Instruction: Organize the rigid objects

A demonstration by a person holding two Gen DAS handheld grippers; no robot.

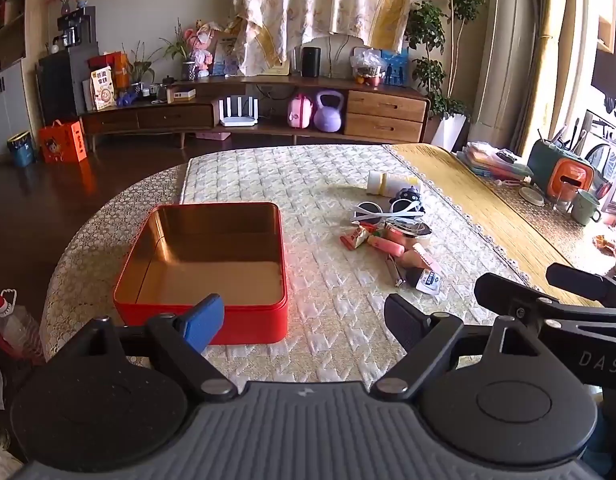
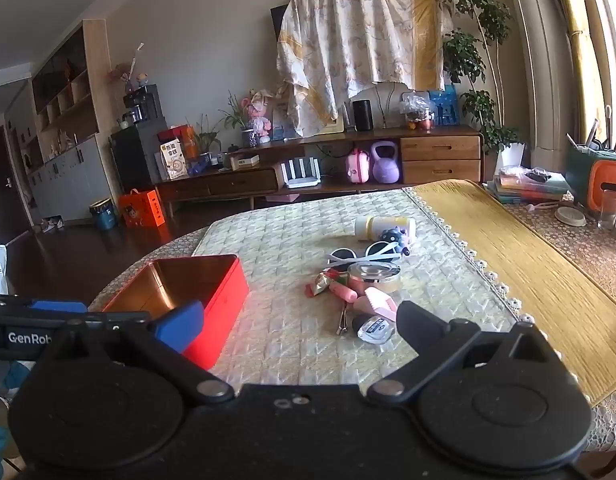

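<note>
An open, empty red tin box [image 1: 203,268] with a gold inside sits on the quilted table cover; it also shows in the right wrist view [image 2: 211,292]. To its right lies a pile of small items: white sunglasses [image 1: 384,208], a round metal tin [image 1: 408,230], a cream bottle [image 1: 392,182], a pink comb [image 2: 378,302], metal tweezers [image 1: 395,272] and a small dark bottle [image 2: 374,327]. My left gripper [image 1: 303,322] is open and empty, just in front of the box. My right gripper [image 2: 299,330] is open and empty, near the pile.
A yellow runner [image 1: 480,200] lies right of the quilted cover. Books [image 1: 492,160], an orange-green holder [image 1: 564,172] and a green mug [image 1: 586,208] stand at the far right. A plastic bottle [image 1: 15,320] stands on the floor at left. A sideboard stands behind the table.
</note>
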